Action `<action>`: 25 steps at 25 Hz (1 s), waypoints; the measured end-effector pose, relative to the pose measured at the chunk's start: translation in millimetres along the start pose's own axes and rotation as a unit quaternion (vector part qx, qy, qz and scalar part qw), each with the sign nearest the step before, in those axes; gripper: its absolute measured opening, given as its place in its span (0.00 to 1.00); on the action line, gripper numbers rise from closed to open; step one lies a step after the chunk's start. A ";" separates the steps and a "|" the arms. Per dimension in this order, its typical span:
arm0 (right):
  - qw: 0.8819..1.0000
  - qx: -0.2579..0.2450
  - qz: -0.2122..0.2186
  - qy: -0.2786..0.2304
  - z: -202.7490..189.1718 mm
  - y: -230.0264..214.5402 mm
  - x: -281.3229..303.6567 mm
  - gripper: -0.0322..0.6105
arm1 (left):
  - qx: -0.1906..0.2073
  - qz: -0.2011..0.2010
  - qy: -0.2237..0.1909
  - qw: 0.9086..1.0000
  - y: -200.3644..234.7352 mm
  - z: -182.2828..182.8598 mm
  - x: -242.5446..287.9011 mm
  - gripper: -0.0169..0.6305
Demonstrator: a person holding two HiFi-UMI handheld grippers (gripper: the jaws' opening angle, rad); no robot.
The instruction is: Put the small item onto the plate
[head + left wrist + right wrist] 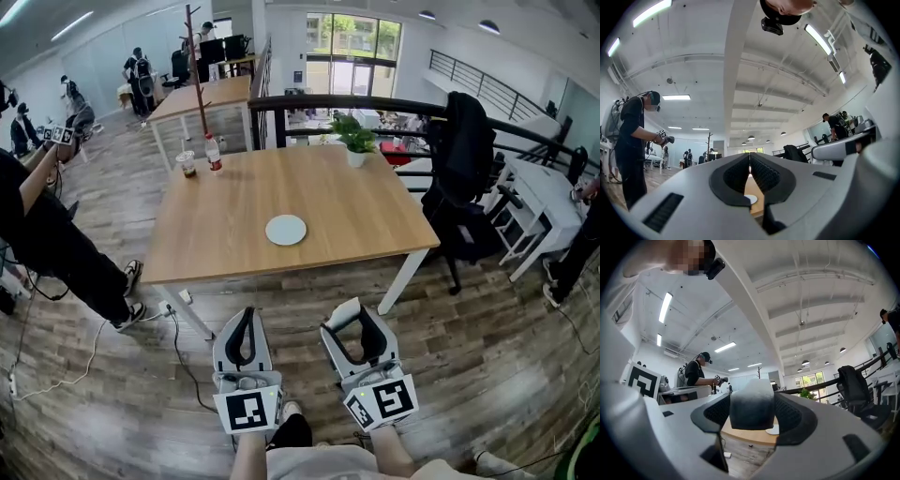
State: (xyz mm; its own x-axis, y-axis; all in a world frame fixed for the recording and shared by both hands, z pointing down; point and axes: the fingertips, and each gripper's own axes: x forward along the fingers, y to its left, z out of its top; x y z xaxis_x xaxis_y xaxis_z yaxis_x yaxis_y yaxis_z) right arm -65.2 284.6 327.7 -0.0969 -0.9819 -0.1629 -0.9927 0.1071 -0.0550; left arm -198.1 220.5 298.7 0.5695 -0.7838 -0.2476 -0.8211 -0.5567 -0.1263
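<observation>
A round white plate [286,230] lies near the middle of the wooden table [216,239], well ahead of both grippers. My right gripper [351,315] is held off the table's near edge, over the floor, shut on the small item [752,406], a pale grey-white block that fills the gap between its pads. In the right gripper view the plate [773,430] shows low, just past the block. My left gripper [246,314] is beside the right one, shut with nothing between its pads; the plate [751,199] shows below its tips.
At the table's far left stand a bottle [214,153] and a cup [187,164]; a potted plant [355,138] is at the far edge. A black chair with a jacket [464,178] stands to the right. A person [47,234] stands left, and cables [178,342] lie on the floor.
</observation>
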 end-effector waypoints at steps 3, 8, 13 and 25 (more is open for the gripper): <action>1.000 -0.005 0.004 -0.007 10.0 -3.5 35.6 0.52 | -0.002 0.007 -0.005 1.000 24.1 2.7 29.5 0.04; 1.000 -0.013 0.002 -0.019 19.1 -8.6 85.4 0.52 | -0.008 0.005 -0.017 1.000 59.0 4.9 67.6 0.04; 1.000 -0.013 -0.014 -0.006 12.8 -21.2 123.5 0.52 | -0.004 0.015 -0.018 1.000 97.2 -7.9 101.3 0.04; 1.000 -0.020 0.006 0.007 -25.7 -73.0 216.5 0.52 | 0.007 0.011 0.011 1.000 110.7 -65.2 203.1 0.04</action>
State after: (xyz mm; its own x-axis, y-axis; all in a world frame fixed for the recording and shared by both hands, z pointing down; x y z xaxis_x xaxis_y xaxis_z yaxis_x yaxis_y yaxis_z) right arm -15.6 60.2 321.8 -0.1089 -0.9828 -0.1493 -0.9936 0.1122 -0.0141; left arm -170.7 -18.2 297.1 0.5524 -0.8015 -0.2290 -0.8334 -0.5357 -0.1356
